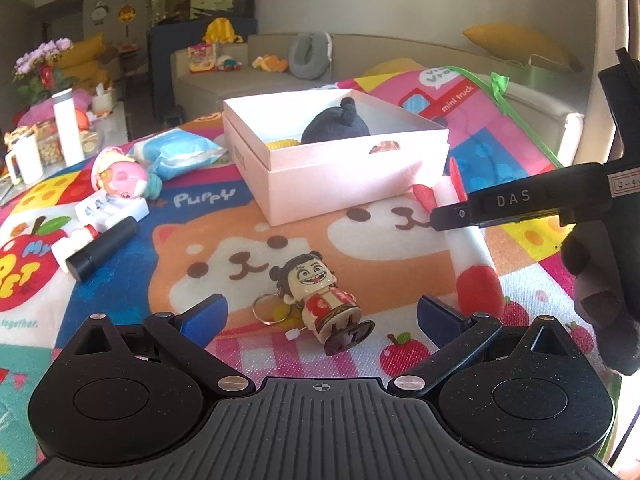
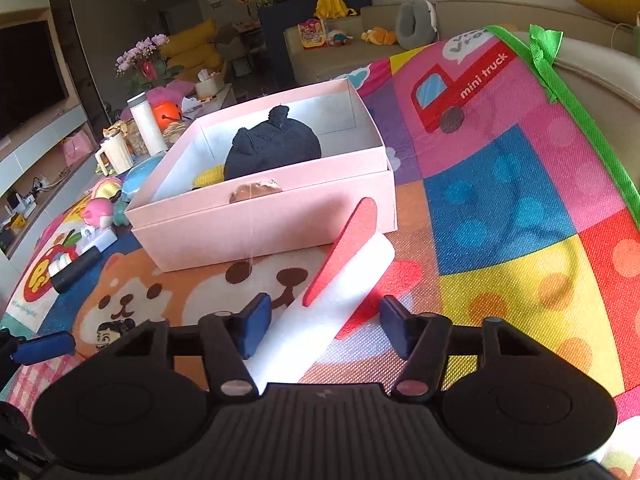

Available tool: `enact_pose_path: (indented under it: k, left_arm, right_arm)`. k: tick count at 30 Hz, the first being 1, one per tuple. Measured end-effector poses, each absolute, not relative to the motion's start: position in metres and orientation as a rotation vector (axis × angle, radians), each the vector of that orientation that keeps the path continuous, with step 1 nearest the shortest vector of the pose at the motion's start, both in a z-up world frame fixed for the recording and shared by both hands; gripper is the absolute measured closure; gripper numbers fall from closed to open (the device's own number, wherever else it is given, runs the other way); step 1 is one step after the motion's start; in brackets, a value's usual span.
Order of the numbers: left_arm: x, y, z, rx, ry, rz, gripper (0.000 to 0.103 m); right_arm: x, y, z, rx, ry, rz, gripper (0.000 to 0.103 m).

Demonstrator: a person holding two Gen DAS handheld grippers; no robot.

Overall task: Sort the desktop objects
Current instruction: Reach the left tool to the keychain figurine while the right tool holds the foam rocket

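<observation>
A pink box (image 1: 352, 184) (image 2: 256, 228) stands on a colourful play mat and holds a dark plush toy (image 1: 336, 124) (image 2: 272, 148) and a yellow item (image 1: 282, 145). My left gripper (image 1: 320, 310) is open, its blue fingers on either side of a doll keychain figure (image 1: 324, 300) lying on the mat. My right gripper (image 2: 326, 330) is open around a white foam rocket with red fins (image 2: 340, 276), which lies on the mat before the box. The rocket (image 1: 468, 240) and the right gripper's body also show in the left wrist view.
On the mat left of the box lie a black cylinder (image 1: 102, 250), a white battery case (image 1: 110, 210), a pink plush toy (image 1: 120, 178) and a blue packet (image 1: 180, 154). A white bottle (image 1: 68, 128) and a mug stand beyond. The mat's green edge (image 2: 580, 120) runs along the right.
</observation>
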State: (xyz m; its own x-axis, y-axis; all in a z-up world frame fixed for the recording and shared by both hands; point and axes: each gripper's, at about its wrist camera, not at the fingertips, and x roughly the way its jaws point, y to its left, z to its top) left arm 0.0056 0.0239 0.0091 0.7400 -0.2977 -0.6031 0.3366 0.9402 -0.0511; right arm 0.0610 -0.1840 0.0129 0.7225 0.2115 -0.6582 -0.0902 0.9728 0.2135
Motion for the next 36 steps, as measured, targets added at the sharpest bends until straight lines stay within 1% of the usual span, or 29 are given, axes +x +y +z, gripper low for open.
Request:
enact_pose_path:
  k: [2,6,13,15,17,19,20,21,25,30,31,32,34,36]
  left_arm:
    - [0.005,0.021,0.010,0.047,0.654,-0.345,0.000]
    - [0.003,0.012,0.010,0.066,0.650,-0.313,0.000]
    - [-0.004,0.003,0.011,0.086,0.657,-0.305,0.000]
    - [-0.006,0.002,0.012,0.092,0.656,-0.302,0.000]
    - [-0.007,0.002,0.012,0.093,0.656,-0.297,0.000]
    - [-0.008,0.003,0.012,0.089,0.660,-0.287,0.000]
    - [-0.008,0.003,0.011,0.086,0.664,-0.283,0.000]
    - [-0.008,0.003,0.010,0.082,0.668,-0.279,0.000]
    - [-0.003,0.001,0.010,0.057,0.668,-0.254,0.000]
    - [0.012,-0.006,0.008,0.040,0.670,-0.200,0.001]
    - [0.014,-0.007,0.008,0.042,0.670,-0.192,0.004]
    - [0.016,-0.008,0.007,0.044,0.672,-0.186,0.015]
    - [0.022,-0.009,0.004,0.041,0.693,-0.180,0.032]
    - [0.024,-0.009,0.002,0.049,0.695,-0.170,0.033]
  right_arm:
    - [0.052,-0.186,0.017,0.155,0.749,0.185,0.062]
    - [0.026,-0.190,0.021,0.105,0.762,0.208,0.068]
    - [-0.007,-0.208,0.021,0.051,0.766,0.191,0.068]
    - [-0.012,-0.210,0.021,0.021,0.766,0.184,0.059]
    - [-0.017,-0.213,0.022,-0.028,0.735,0.145,0.053]
    - [-0.020,-0.217,0.022,-0.088,0.684,0.065,0.045]
    - [-0.020,-0.221,0.023,-0.096,0.665,0.031,0.039]
    - [-0.018,-0.226,0.024,-0.085,0.658,0.015,0.036]
    - [-0.009,-0.234,0.022,-0.001,0.693,0.040,0.036]
    - [-0.006,-0.223,0.010,0.013,0.709,0.077,0.036]
    - [-0.005,-0.221,0.009,0.011,0.705,0.081,0.036]
    - [-0.004,-0.220,0.009,0.009,0.702,0.082,0.038]
    - [0.000,-0.218,0.009,0.012,0.703,0.084,0.042]
    - [0.003,-0.217,0.009,0.015,0.711,0.082,0.051]
